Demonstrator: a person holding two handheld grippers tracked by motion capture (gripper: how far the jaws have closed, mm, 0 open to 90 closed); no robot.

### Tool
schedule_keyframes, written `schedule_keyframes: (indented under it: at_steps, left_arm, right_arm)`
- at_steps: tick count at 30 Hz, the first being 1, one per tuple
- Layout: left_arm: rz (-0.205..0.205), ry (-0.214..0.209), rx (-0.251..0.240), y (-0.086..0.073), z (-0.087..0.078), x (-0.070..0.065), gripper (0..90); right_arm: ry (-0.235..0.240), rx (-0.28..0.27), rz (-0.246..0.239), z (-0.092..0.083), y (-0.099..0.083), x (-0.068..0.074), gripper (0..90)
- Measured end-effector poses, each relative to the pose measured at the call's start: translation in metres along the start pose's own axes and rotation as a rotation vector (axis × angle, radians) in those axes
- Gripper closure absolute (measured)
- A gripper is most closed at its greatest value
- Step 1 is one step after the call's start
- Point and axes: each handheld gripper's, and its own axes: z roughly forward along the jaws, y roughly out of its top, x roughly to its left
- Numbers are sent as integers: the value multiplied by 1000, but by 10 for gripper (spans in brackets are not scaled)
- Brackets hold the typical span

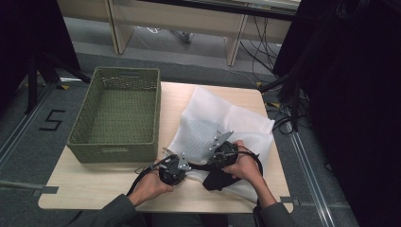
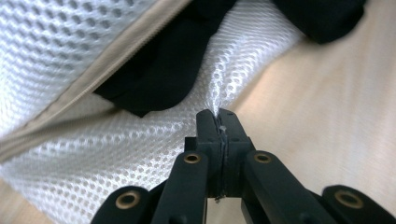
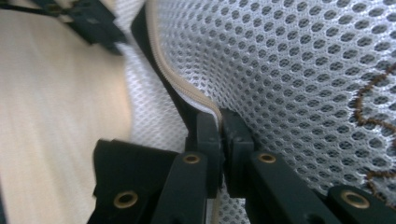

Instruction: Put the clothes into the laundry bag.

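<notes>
Wooden counter [image 1: 94, 189], near edge: left gripper [image 2: 218, 122] jaws pinch a fold of the white mesh laundry bag [image 1: 222, 123]; right gripper [image 3: 219, 122] jaws clamp its zipper edge [image 3: 180, 88]. Black garment [image 2: 163, 70] sits half in the bag mouth. Mesh looks light, limp, snag-prone; the zipper hem is likely the firmest hold. Green wicker basket [image 1: 116, 142] stands empty far left, unobstructing.

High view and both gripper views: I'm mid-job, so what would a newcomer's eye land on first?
The white mesh laundry bag spread on the right half of the table, a black garment poking from its near edge. Both grippers pinch it: the left gripper on a mesh fold, the right gripper on the beige zipper edge. The green woven basket sits at the left.
</notes>
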Motion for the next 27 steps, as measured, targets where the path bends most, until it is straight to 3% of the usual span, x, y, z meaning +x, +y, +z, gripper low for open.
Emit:
schedule_keyframes:
  at_steps: [6, 14, 20, 24, 27]
  left_arm:
    - [22, -15, 6, -1, 1, -4, 889]
    - [30, 0, 0, 1, 2, -5, 889]
    - [61, -4, 10, 0, 1, -9, 891]
    - [98, -10, 14, -3, -2, -12, 894]
    - [92, -21, 5, -4, -2, -11, 894]
  right_arm:
    - [-29, 7, -11, 5, 5, -2, 882]
    - [-6, 8, -42, -3, 9, 6, 880]
    - [-29, 60, -49, 16, 12, 5, 885]
    - [-85, 54, -10, 21, 16, 0, 888]
    - [-95, 40, 7, 23, 19, -4, 889]
